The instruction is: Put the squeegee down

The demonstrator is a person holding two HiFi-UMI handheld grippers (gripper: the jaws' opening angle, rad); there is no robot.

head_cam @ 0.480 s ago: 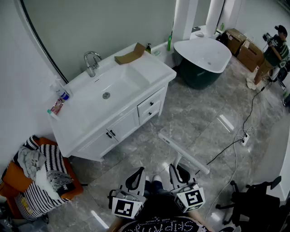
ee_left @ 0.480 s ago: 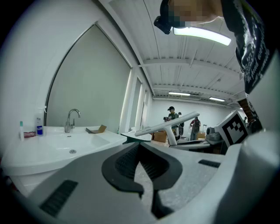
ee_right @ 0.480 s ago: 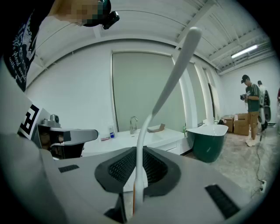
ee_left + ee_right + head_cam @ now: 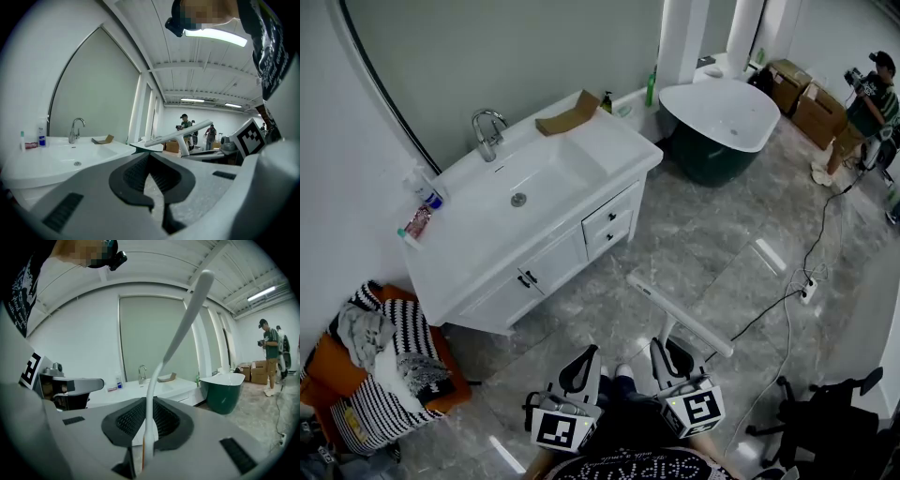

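A white squeegee (image 4: 680, 315) with a long blade and thin handle is held above the tiled floor. My right gripper (image 4: 667, 354) is shut on its handle (image 4: 151, 418), and the blade rises up to the top of the right gripper view. My left gripper (image 4: 584, 361) hangs beside it at the left, shut with nothing in its jaws. From the left gripper view the squeegee blade (image 4: 178, 132) shows to the right ahead. The white vanity with sink (image 4: 525, 192) and tap (image 4: 487, 129) stands ahead at the left.
A folded cardboard piece (image 4: 567, 114) lies on the vanity top, bottles (image 4: 431, 195) at its left end. A green and white bathtub (image 4: 717, 122) stands behind. An orange seat with striped cloths (image 4: 380, 361) is at the left, a black chair (image 4: 825, 412) at the right. A person (image 4: 862, 103) stands far right; a cable (image 4: 806, 272) runs across the floor.
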